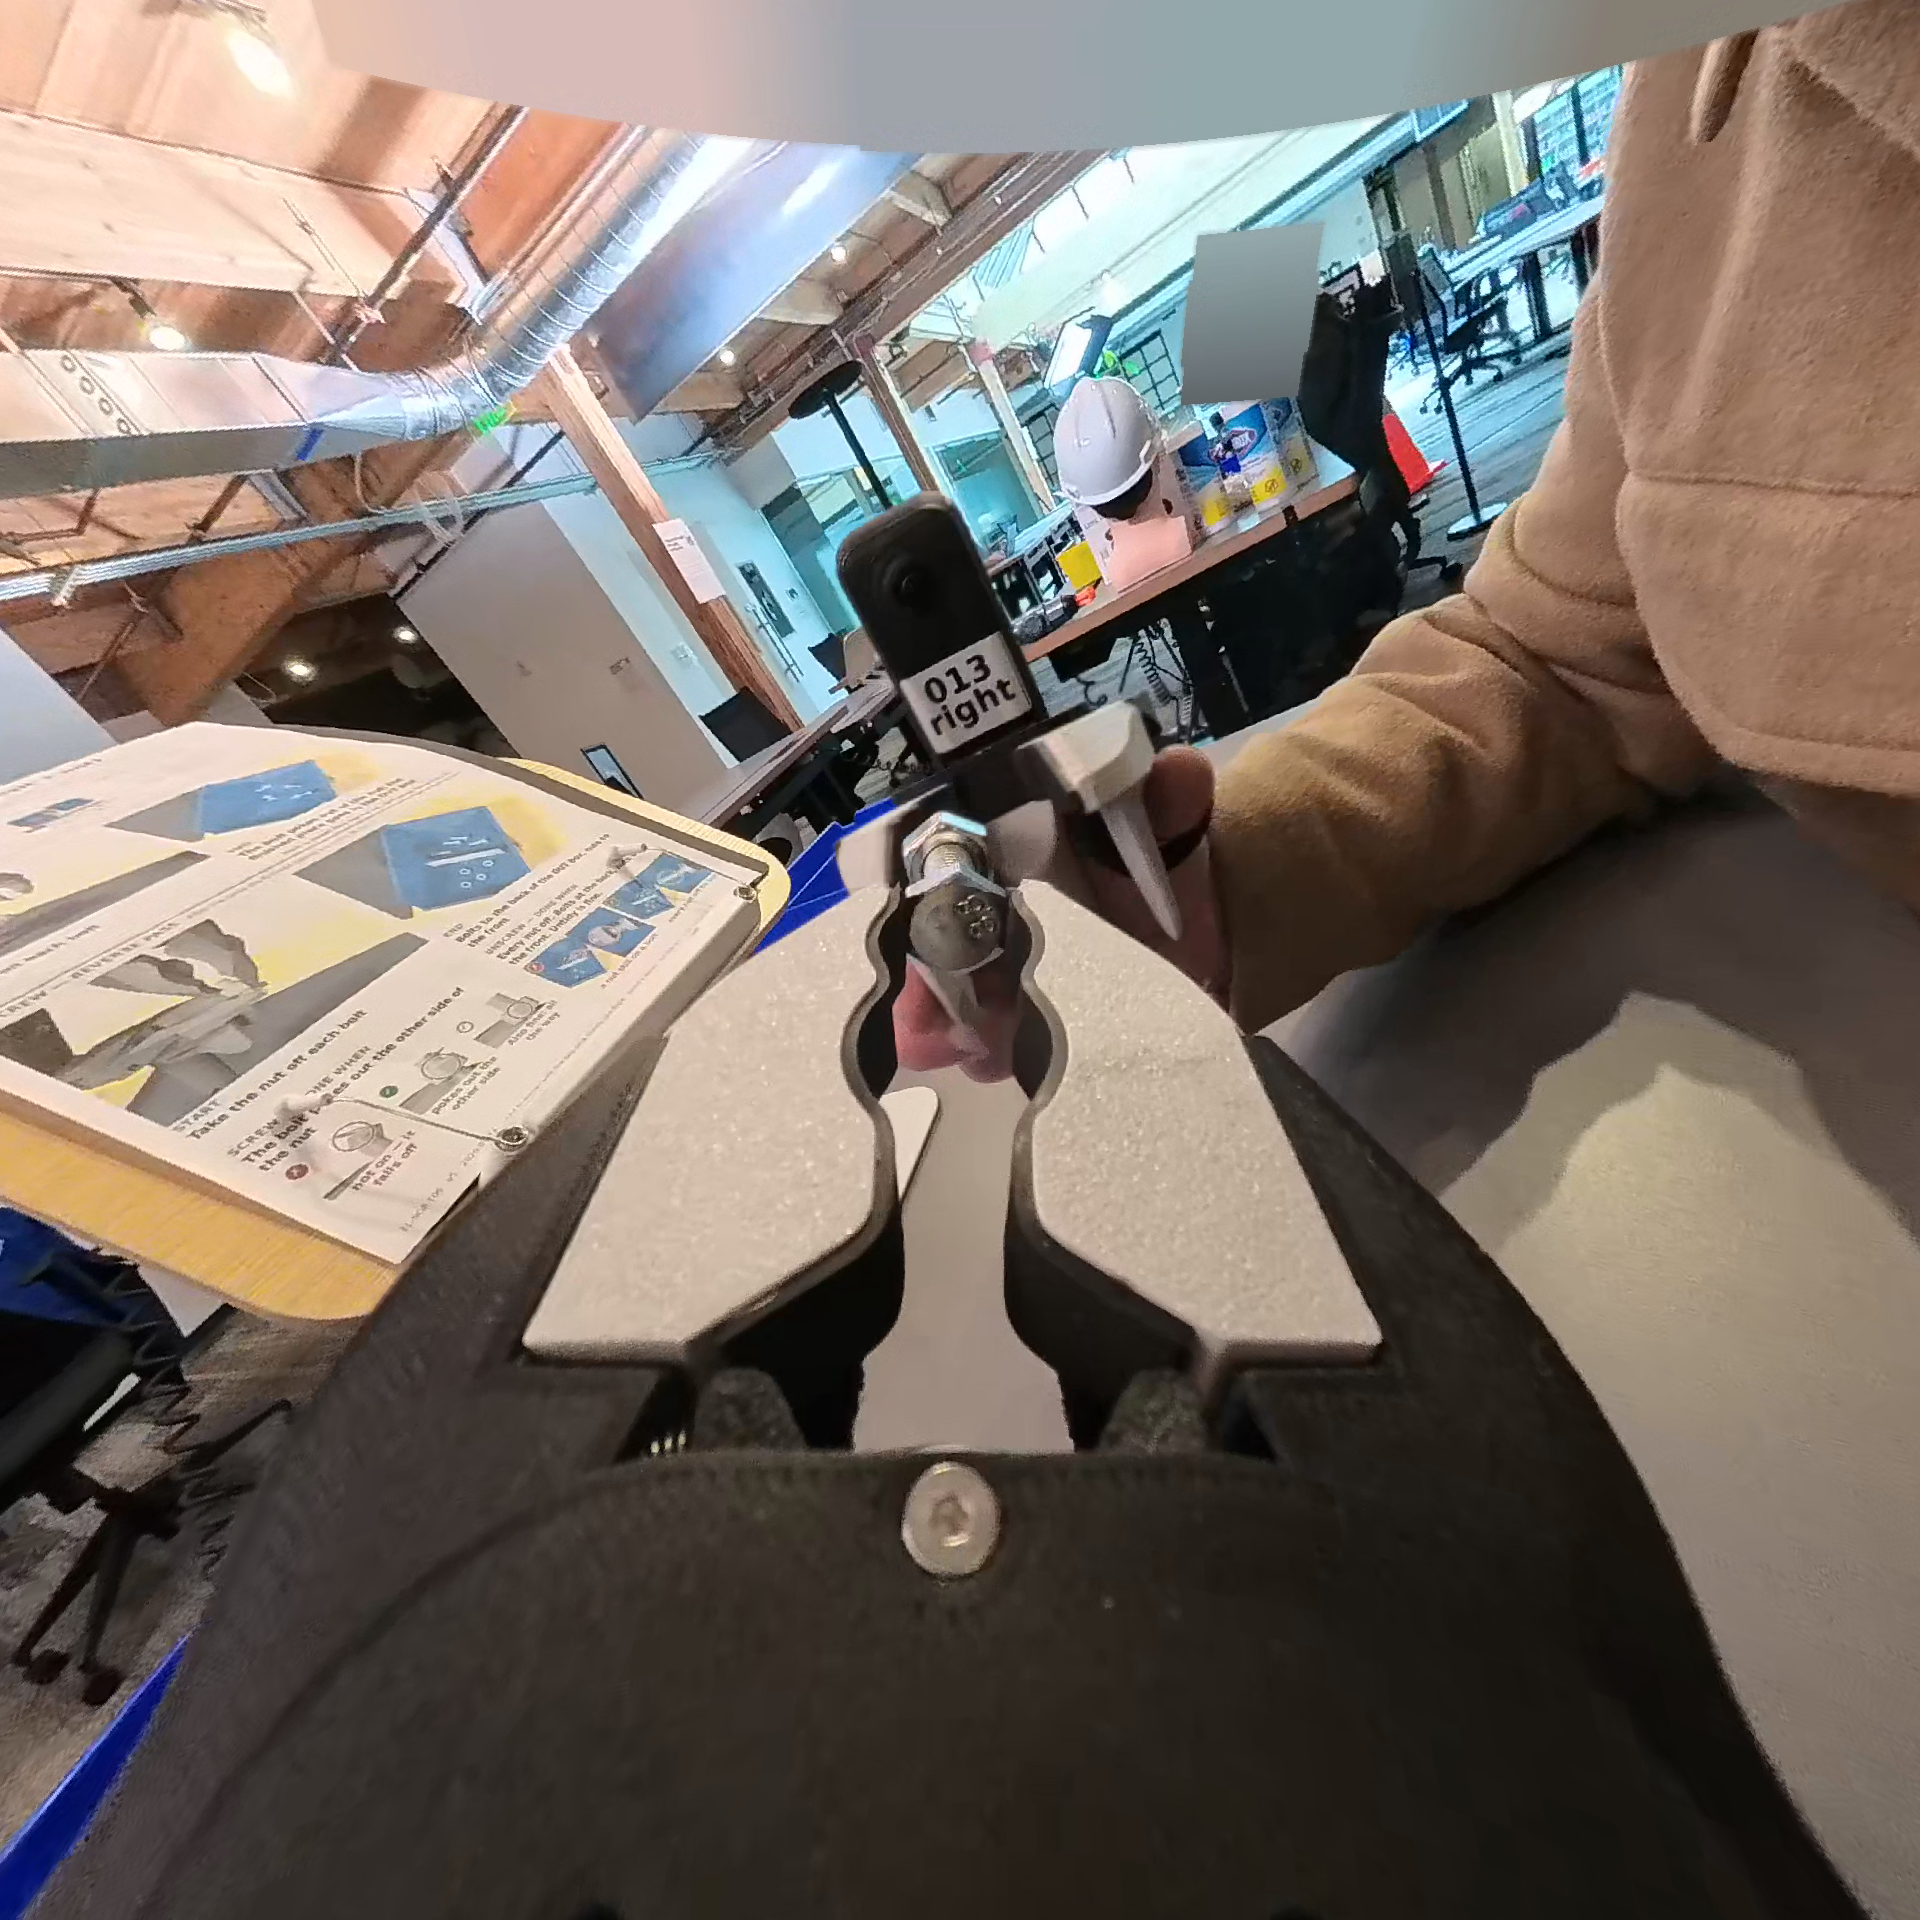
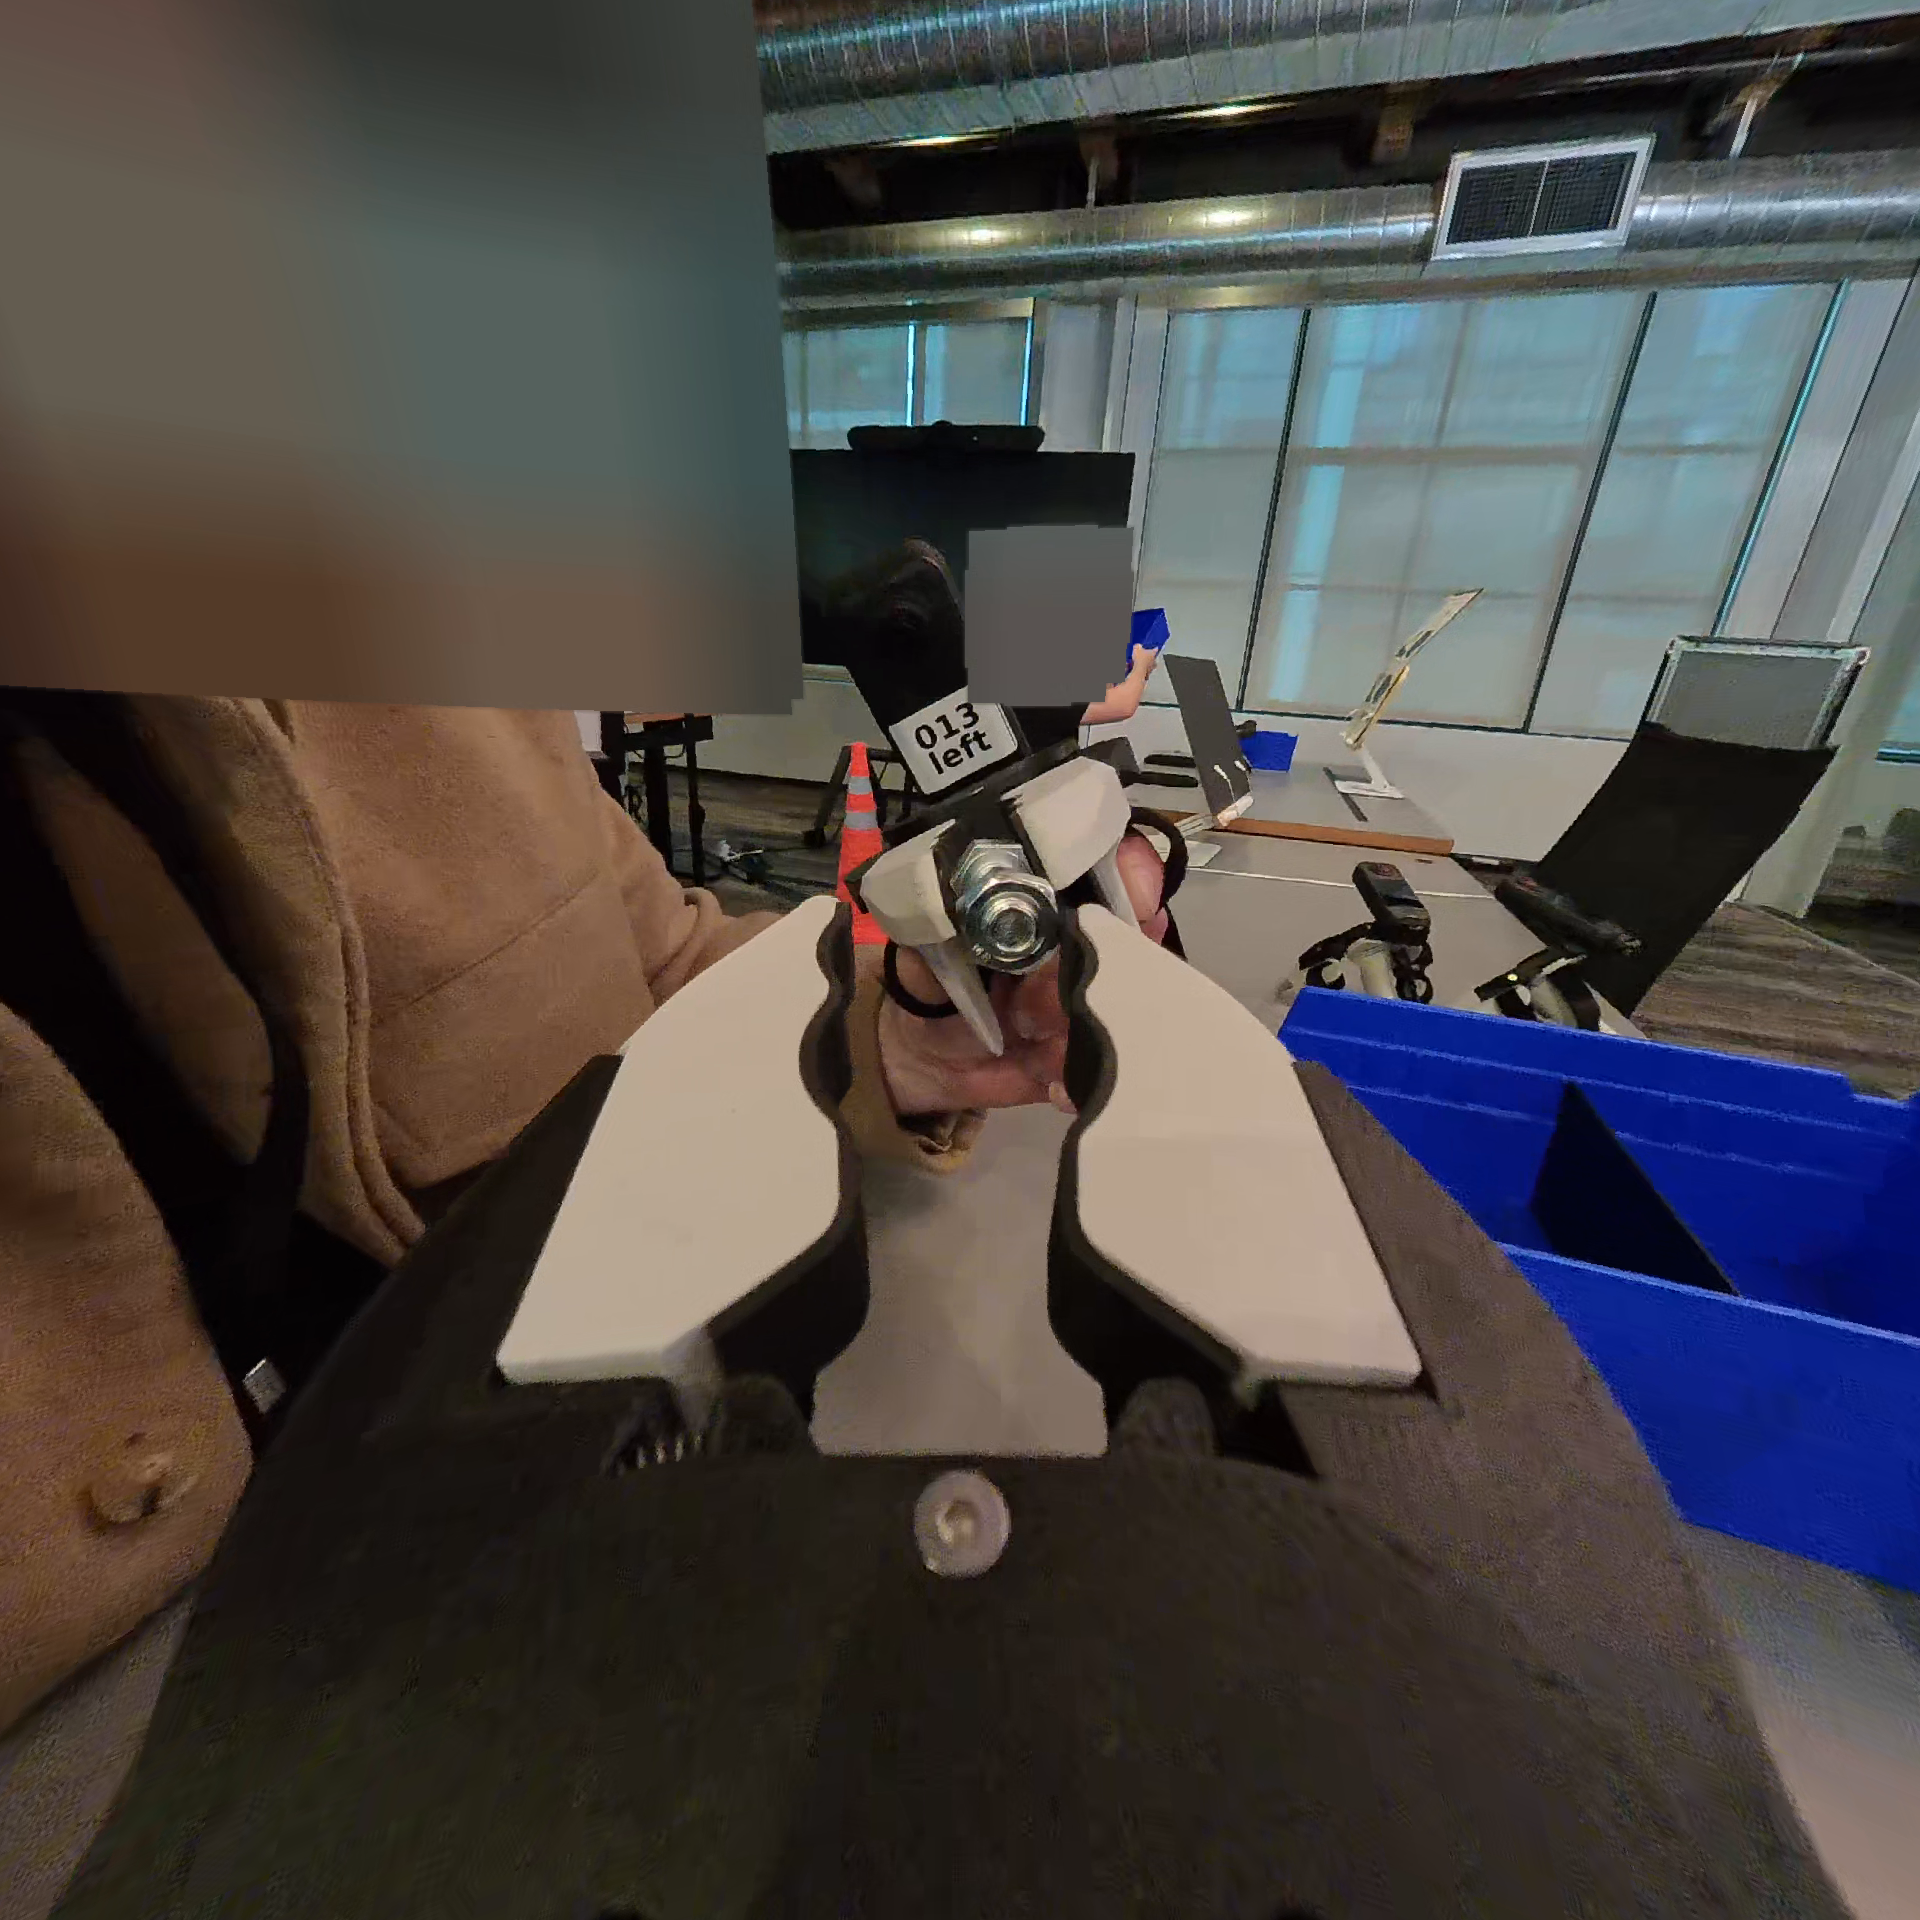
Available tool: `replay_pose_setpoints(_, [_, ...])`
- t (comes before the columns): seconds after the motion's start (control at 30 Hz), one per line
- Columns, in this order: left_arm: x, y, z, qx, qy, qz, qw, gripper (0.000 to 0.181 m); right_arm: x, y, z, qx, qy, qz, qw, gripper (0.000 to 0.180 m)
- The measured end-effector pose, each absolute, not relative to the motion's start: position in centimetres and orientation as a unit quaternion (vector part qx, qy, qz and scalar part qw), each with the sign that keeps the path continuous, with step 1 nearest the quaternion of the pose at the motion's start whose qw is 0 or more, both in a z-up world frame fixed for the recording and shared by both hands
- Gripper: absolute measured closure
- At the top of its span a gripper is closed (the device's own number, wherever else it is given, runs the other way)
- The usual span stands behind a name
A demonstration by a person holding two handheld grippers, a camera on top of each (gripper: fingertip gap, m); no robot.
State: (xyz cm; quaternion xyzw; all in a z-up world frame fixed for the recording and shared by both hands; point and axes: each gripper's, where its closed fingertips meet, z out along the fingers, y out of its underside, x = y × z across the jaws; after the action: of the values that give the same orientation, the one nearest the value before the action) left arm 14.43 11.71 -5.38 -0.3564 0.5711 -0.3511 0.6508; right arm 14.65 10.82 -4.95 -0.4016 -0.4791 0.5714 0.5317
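Observation:
A steel bolt [image 1: 954,920] is held in the air between the two grippers, which face each other. My left gripper [image 1: 954,914] is shut on the bolt's hex head. A hex nut [image 1: 940,836] sits on the thread beyond it. In the right wrist view the nut [image 2: 997,894] and the bolt's threaded end point at me. My right gripper [image 2: 958,920] stands with its fingers a little wider apart than the nut, its tips flanking the nut without clamping it. A person in a tan fleece [image 1: 1714,520] holds both grippers.
A wooden board with a printed picture sheet [image 1: 312,987] leans at the left. A blue divided bin [image 2: 1662,1195] stands at the right on the grey table [image 1: 1610,1195]. An orange cone [image 2: 858,821], other tables and a white hard hat [image 1: 1107,436] are farther off. Both grippers' tips are close together, under 4 cm apart.

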Motion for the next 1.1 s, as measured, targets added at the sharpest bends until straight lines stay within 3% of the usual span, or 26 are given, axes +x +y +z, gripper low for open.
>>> replay_pose_setpoints(0.03, [14.4,11.7,-5.4,-0.356,0.571,-0.348,0.652,0.164,14.6,10.6,-5.2,-0.401,-0.485,0.575,0.523,0.144])
replay_pose_setpoints(0.1, [14.2,11.7,-4.8,-0.356,0.56,-0.358,0.657,0.164,14.6,8.9,-6.1,-0.379,-0.526,0.598,0.472,0.17])
replay_pose_setpoints(0.33, [14.5,11.4,-5.4,-0.353,0.577,-0.346,0.65,0.164,14.5,11.0,-5.8,-0.407,-0.484,0.582,0.511,0.146])
replay_pose_setpoints(0.5, [14.6,11.8,-5.6,-0.359,0.573,-0.35,0.648,0.164,14.7,10.9,-5.2,-0.402,-0.479,0.579,0.523,0.146])
replay_pose_setpoints(0.53, [14.5,11.7,-5.5,-0.356,0.573,-0.354,0.648,0.164,14.7,10.8,-5.4,-0.402,-0.483,0.585,0.513,0.15])
replay_pose_setpoints(0.57, [14.5,11.5,-5.2,-0.353,0.569,-0.357,0.652,0.164,14.6,10.2,-6.1,-0.399,-0.505,0.591,0.486,0.165])
replay_pose_setpoints(0.63, [14.2,11.8,-5.0,-0.357,0.565,-0.356,0.653,0.164,14.0,9.4,-7.8,-0.41,-0.544,0.58,0.447,0.165])
replay_pose_setpoints(0.8, [14.6,11.6,-5.5,-0.356,0.574,-0.354,0.647,0.164,14.6,11.7,-6.1,-0.42,-0.479,0.569,0.519,0.146])
replay_pose_setpoints(1.1, [15.1,11.6,-6.1,-0.36,0.583,-0.347,0.641,0.164,14.5,11.5,-5.6,-0.419,-0.48,0.561,0.528,0.16])
